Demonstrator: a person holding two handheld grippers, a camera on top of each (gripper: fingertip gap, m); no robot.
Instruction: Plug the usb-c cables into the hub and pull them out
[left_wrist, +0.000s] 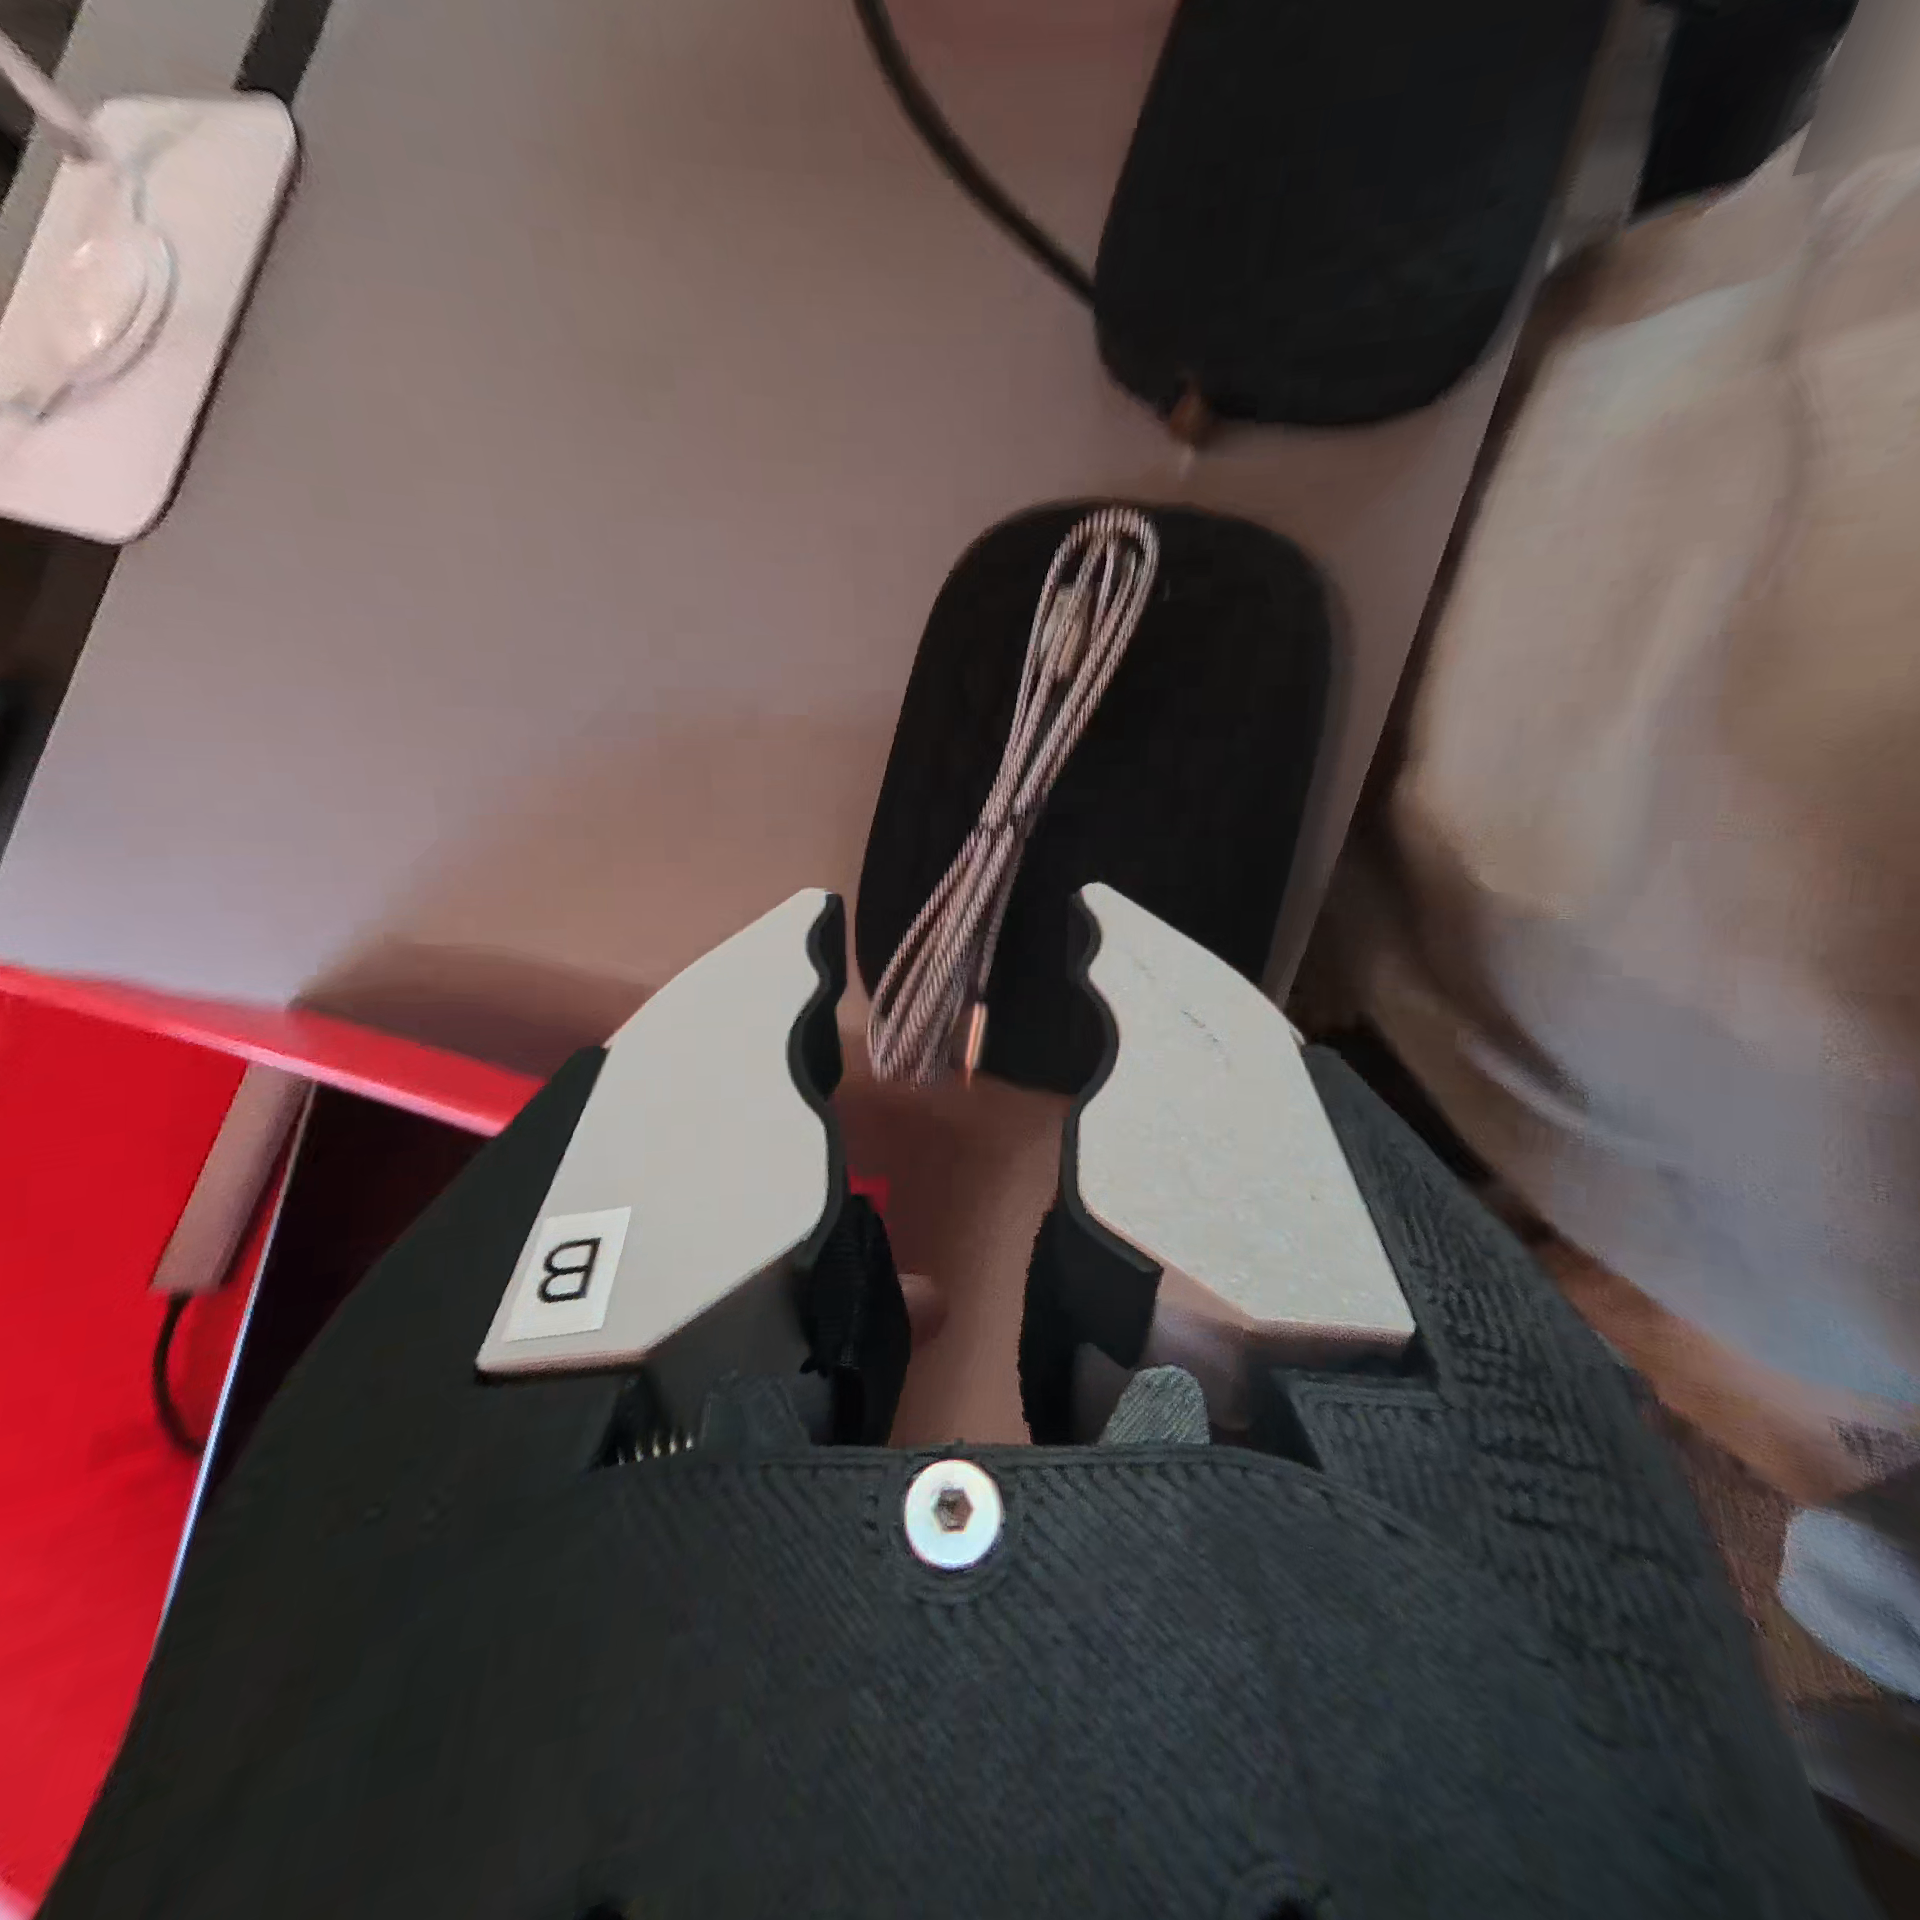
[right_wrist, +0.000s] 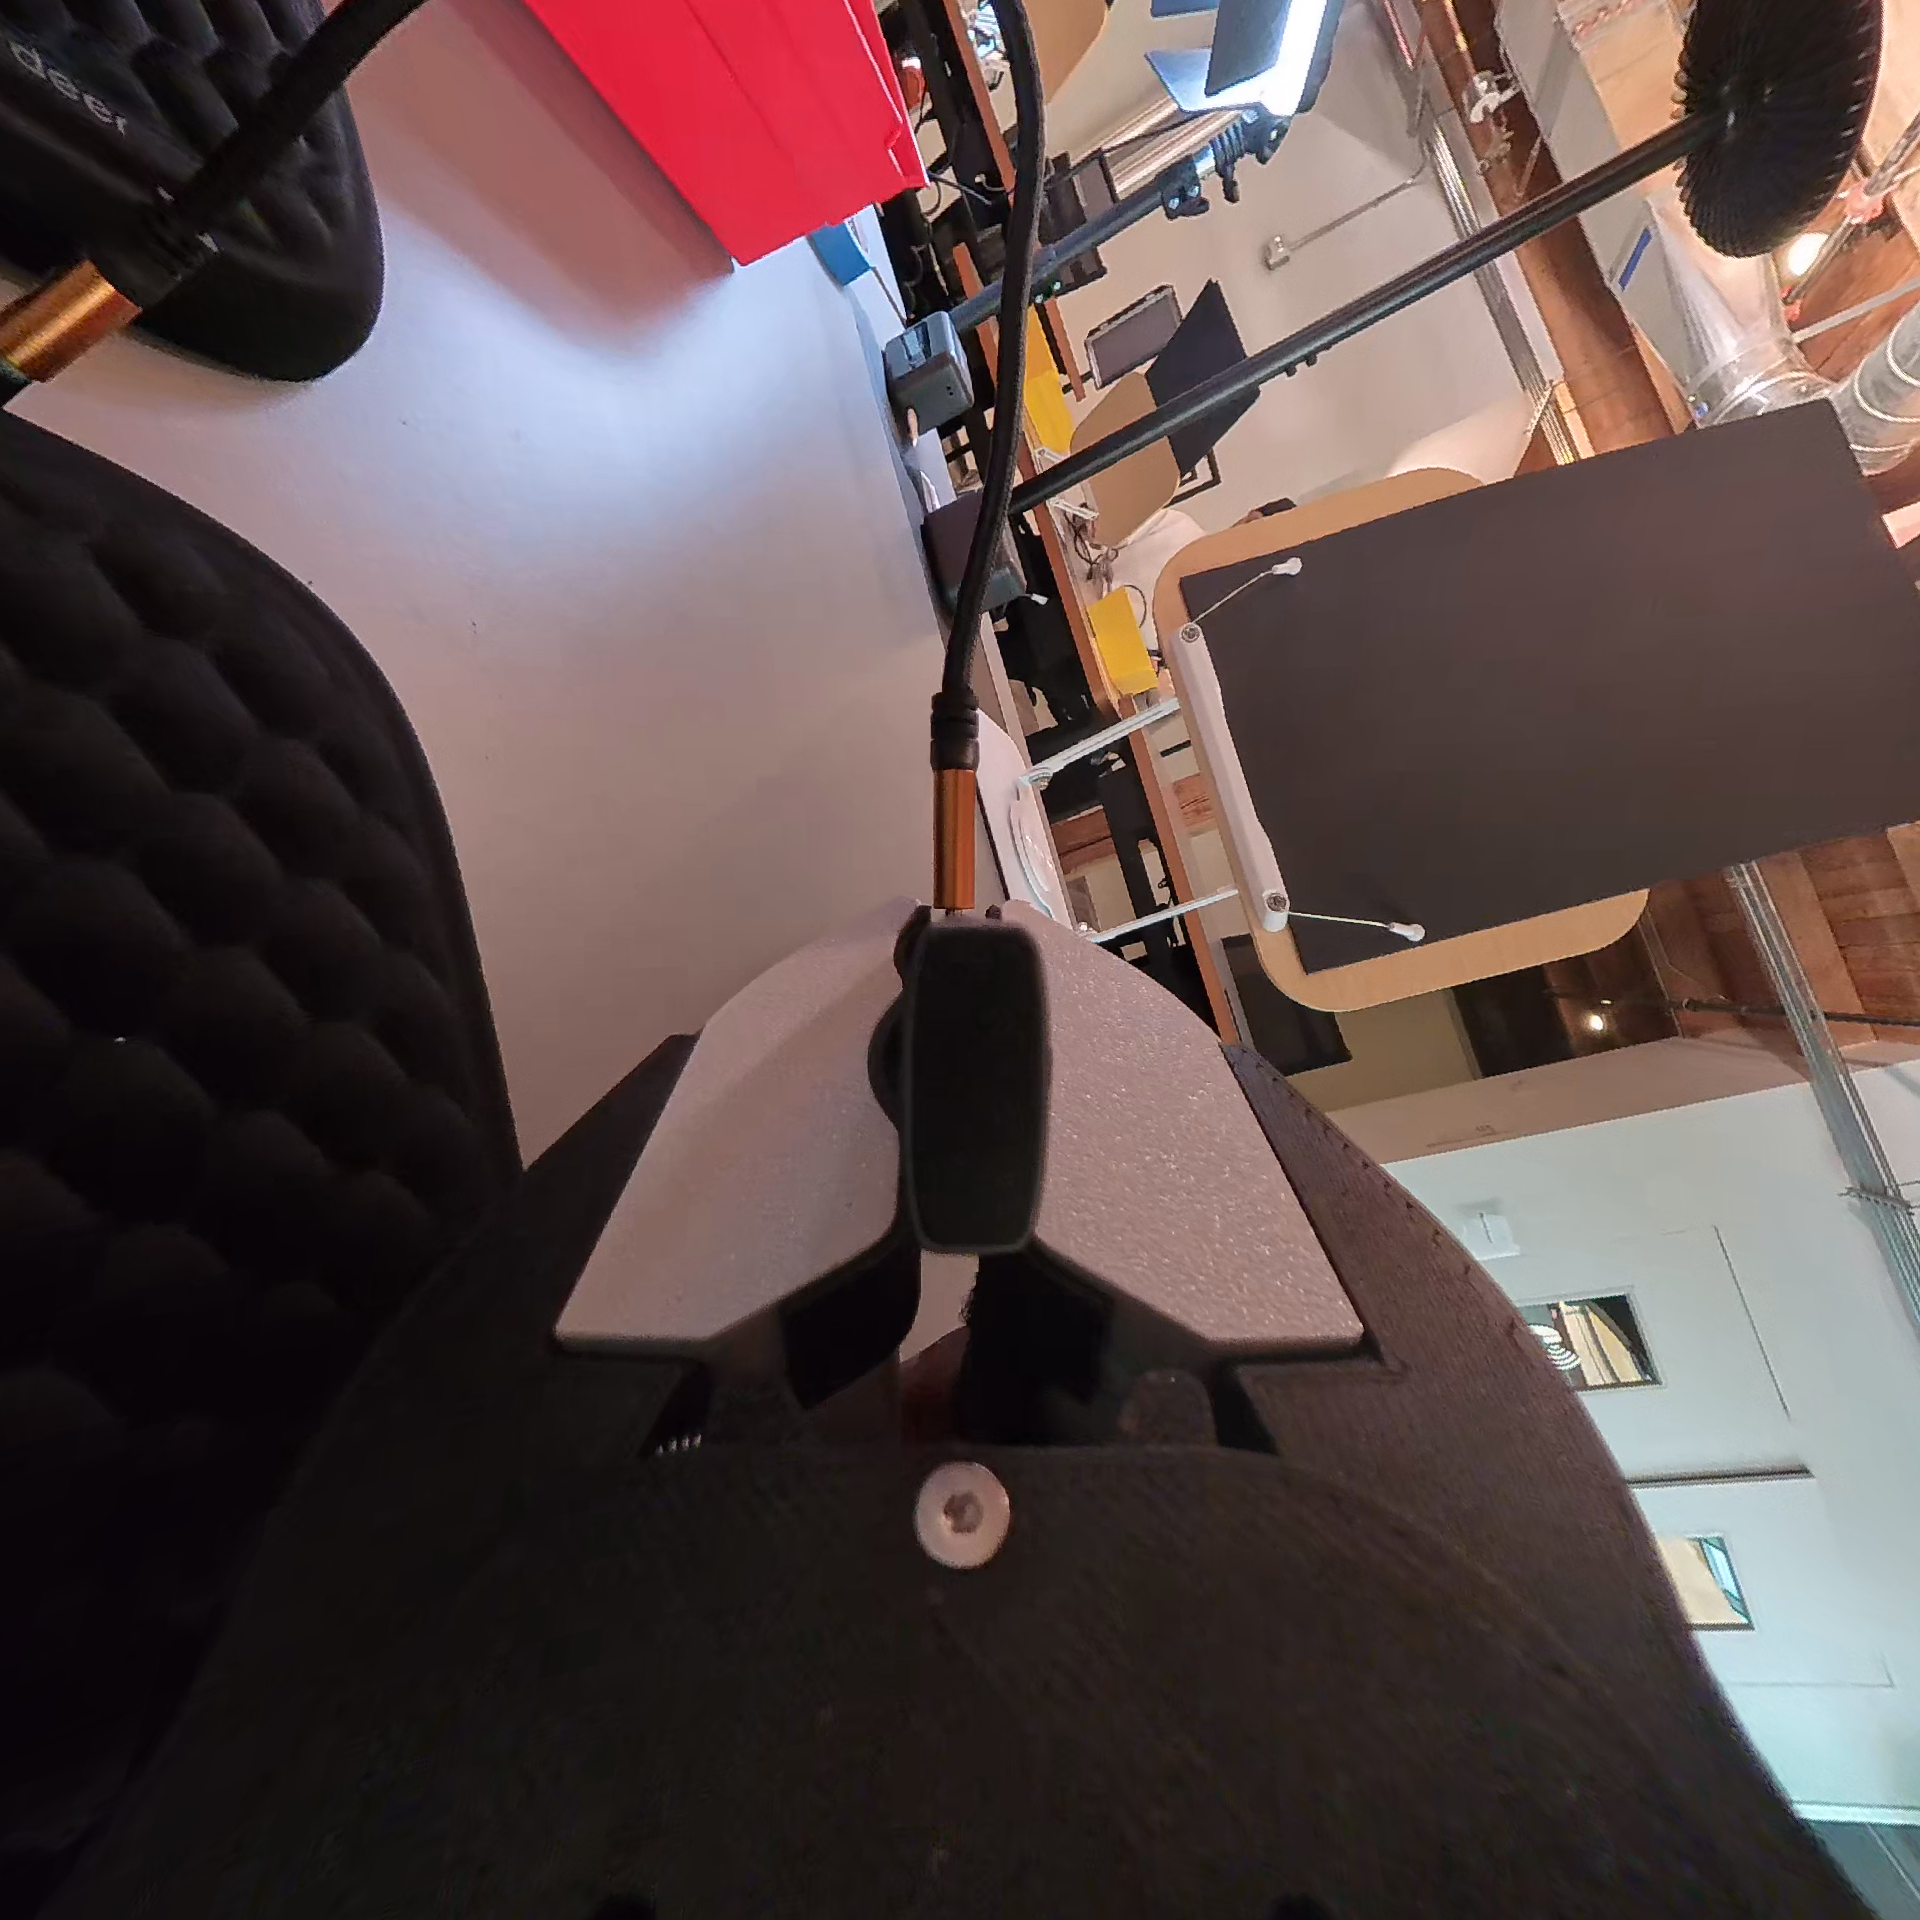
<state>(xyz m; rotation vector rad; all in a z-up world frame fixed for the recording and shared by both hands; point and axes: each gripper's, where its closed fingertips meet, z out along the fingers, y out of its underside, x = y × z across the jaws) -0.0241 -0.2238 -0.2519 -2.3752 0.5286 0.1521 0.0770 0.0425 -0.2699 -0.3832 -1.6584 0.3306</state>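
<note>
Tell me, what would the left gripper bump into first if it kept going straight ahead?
Probably the folded pink-and-white braided cable lying on the black oval foam pad. The open left gripper points right at its near end, which sits between the fingertips in the picture. How far below it lies is hard to tell.

A workshop or lab studio with filming gear. Beyond the pale grey desk (right_wrist: 665, 582), the right wrist view shows a bright panel light on a black stand (right_wrist: 1262, 52), long wooden workbenches cluttered with equipment (right_wrist: 1049, 416), exposed brick wall (right_wrist: 1849, 914), silver ventilation ducting (right_wrist: 1787, 353) and a black cloth-covered board with a rounded wooden frame (right_wrist: 1538, 686).
</note>
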